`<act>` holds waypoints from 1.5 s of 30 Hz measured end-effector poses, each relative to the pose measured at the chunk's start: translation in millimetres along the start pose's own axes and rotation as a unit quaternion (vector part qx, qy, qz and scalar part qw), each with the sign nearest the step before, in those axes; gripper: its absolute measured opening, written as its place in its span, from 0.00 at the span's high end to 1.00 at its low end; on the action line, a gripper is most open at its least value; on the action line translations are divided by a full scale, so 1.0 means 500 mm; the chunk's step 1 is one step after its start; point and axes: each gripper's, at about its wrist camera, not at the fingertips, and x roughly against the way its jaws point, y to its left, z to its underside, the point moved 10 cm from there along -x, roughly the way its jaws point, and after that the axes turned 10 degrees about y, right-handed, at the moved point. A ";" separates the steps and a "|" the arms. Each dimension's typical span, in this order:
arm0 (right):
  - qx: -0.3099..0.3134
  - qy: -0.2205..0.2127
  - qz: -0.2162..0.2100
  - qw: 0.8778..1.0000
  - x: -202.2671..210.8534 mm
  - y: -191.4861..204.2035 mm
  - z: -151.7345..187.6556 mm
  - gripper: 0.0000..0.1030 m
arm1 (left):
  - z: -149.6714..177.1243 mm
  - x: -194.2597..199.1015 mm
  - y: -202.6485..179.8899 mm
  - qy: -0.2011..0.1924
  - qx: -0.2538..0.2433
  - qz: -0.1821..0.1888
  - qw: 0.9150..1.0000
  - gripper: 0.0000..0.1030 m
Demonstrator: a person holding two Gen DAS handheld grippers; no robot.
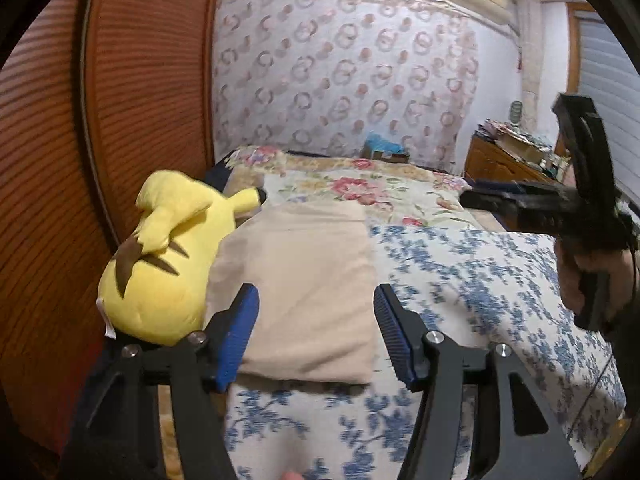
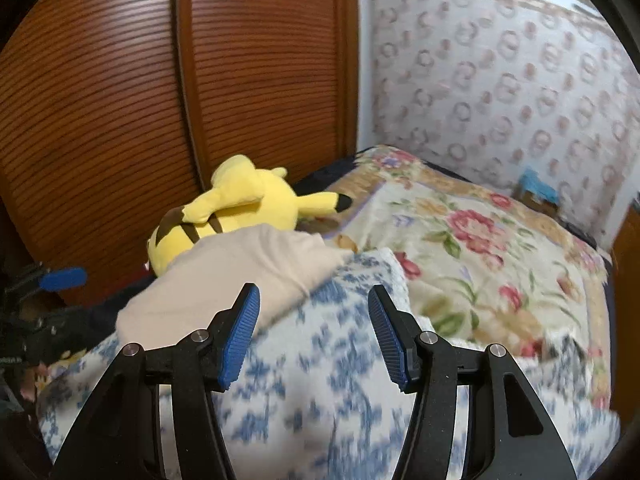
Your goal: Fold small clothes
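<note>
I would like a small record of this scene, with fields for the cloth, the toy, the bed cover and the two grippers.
cloth: beige garment, folded into a flat rectangle, lying on the bed
toy: yellow plush toy lying beside the garment's left edge, next to the wooden louvred door
bed cover: blue-flowered blanket under the garment; red-flowered quilt farther back
left gripper: open, nothing between the pads, above the garment's near end
right gripper: open, empty, over the blue-flowered blanket
</note>
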 end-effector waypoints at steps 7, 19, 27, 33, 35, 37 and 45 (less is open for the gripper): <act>-0.050 -0.024 0.047 0.997 0.132 -0.038 0.115 0.28 | 0.004 0.013 -0.116 -0.005 -0.040 0.026 0.999 0.43; -0.136 -0.070 0.129 0.980 0.335 -0.094 0.268 0.15 | 0.001 0.076 -0.287 -0.029 -0.087 0.066 0.994 0.43; -0.157 -0.115 0.175 0.965 0.468 -0.102 0.310 0.15 | -0.022 0.141 -0.343 -0.057 -0.095 0.064 0.992 0.43; -0.169 -0.142 0.191 0.956 0.525 -0.106 0.320 0.15 | -0.030 0.168 -0.353 -0.071 -0.087 0.050 0.992 0.43; -0.171 -0.147 0.196 0.954 0.535 -0.107 0.323 0.15 | -0.028 0.171 -0.357 -0.070 -0.088 0.056 0.992 0.42; -0.172 -0.149 0.199 0.953 0.540 -0.108 0.324 0.15 | -0.027 0.175 -0.359 -0.071 -0.088 0.055 0.992 0.42; -0.178 -0.150 0.202 0.951 0.543 -0.111 0.333 0.15 | -0.025 0.184 -0.368 -0.075 -0.089 0.052 0.992 0.42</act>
